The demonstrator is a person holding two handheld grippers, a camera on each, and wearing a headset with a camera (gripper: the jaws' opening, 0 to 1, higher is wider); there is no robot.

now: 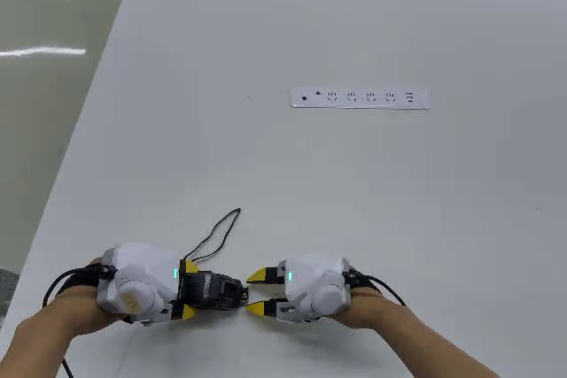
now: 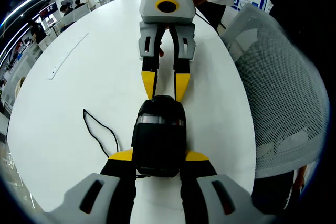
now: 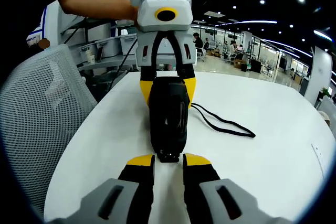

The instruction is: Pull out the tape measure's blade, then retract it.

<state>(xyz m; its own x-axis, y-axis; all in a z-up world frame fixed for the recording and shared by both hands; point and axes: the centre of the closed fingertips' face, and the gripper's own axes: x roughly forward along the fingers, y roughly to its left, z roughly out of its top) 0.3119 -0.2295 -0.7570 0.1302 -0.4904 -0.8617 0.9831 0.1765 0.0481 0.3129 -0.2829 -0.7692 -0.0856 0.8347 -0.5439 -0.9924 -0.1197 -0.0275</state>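
A black tape measure (image 1: 213, 289) (image 2: 159, 135) (image 3: 168, 114) lies low over the white table (image 1: 354, 201) near its front edge. My left gripper (image 1: 190, 289) (image 2: 159, 156) is shut on its body, one yellow-tipped finger on each side. A thin black wrist cord (image 1: 217, 232) (image 2: 97, 129) trails from it across the table. My right gripper (image 1: 257, 292) (image 3: 168, 160) faces it from the right. It stands open, its tips just either side of the tape's blade end (image 3: 168, 156). No blade is drawn out.
A white power strip (image 1: 359, 97) lies flat further back on the table. The table's left edge (image 1: 80, 139) runs diagonally, with floor beyond. A grey mesh chair (image 2: 283, 103) (image 3: 42, 108) stands behind the person's side of the table.
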